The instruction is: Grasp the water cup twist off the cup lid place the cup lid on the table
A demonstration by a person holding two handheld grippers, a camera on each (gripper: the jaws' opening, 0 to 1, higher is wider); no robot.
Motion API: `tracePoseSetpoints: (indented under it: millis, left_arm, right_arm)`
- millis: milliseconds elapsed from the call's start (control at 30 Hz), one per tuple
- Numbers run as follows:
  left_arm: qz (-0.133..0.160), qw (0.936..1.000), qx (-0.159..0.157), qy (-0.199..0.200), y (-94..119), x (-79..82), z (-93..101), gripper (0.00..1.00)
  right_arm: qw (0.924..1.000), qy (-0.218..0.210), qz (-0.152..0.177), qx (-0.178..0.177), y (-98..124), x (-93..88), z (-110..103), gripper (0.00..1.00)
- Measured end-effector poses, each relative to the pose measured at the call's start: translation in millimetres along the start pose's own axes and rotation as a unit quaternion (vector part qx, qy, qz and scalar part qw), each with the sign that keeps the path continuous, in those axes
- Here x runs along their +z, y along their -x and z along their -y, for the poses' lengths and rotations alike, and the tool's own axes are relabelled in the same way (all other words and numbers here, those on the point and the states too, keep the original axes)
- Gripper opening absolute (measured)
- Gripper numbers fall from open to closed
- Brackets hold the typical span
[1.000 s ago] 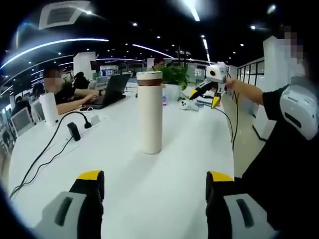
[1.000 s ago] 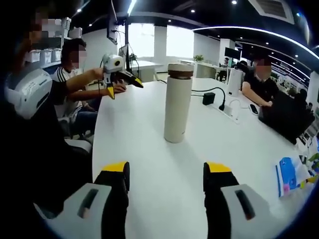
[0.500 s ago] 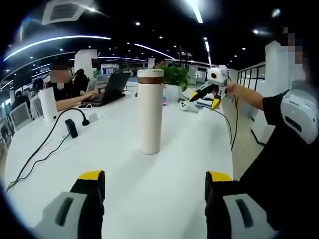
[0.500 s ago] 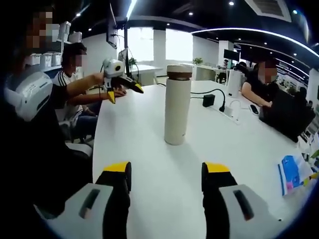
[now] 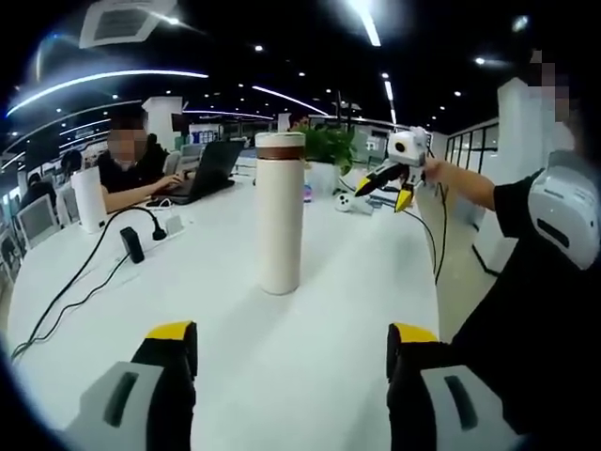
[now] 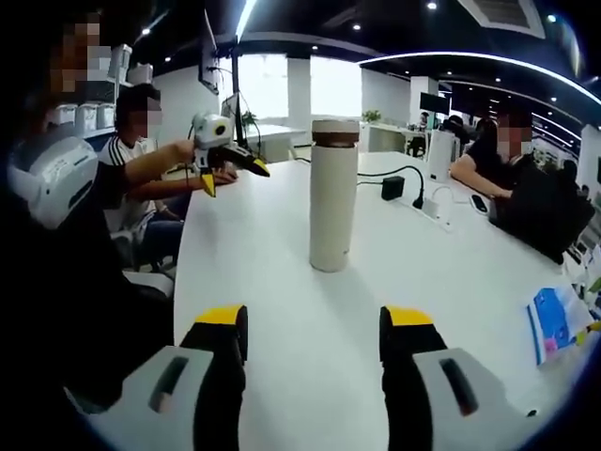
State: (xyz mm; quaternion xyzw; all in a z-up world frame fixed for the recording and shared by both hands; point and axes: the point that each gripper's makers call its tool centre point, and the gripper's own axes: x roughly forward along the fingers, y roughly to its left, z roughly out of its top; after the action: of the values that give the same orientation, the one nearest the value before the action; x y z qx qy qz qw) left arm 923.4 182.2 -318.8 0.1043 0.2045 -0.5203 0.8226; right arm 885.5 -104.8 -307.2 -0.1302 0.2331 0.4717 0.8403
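Note:
The water cup (image 5: 280, 216) is a tall cream cylinder with a brown band under its cream lid (image 5: 281, 141). It stands upright on the white table (image 5: 329, 319), some way ahead of my left gripper (image 5: 293, 334), which is open and holds nothing. From the other side, the cup (image 6: 333, 197) and its lid (image 6: 335, 127) stand ahead of my right gripper (image 6: 313, 317), also open and apart from it. The right gripper (image 5: 383, 188) hangs in the air beyond the cup on the right, jaws spread. The left gripper (image 6: 231, 178) hovers left of the cup.
A black cable and adapter (image 5: 131, 244) lie on the left by a white cylinder (image 5: 91, 199). A person works at a laptop (image 5: 211, 169), and a plant (image 5: 329, 146) stands behind the cup. A power strip (image 6: 427, 207) and a blue booklet (image 6: 554, 324) lie to the right.
Both views have shifted only slightly with the hands. The cup stands where it was and both grippers remain open.

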Motion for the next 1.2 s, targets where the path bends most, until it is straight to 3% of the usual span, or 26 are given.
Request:
tracePoseSetpoints:
  millis: [900,1200]
  left_arm:
    - [0.012,0.9999,-0.001,0.003,-11.9,1.2,-2.4,0.83]
    - [0.004,1.0,0.004,0.001,-16.4,-5.6,-3.6,0.83]
  right_arm:
    - [0.9999,0.006,0.008,0.001,-6.5,0.8,-1.5,0.58]
    - [0.9999,0.003,0.014,-0.002,-6.8,-3.8,2.2,0.58]
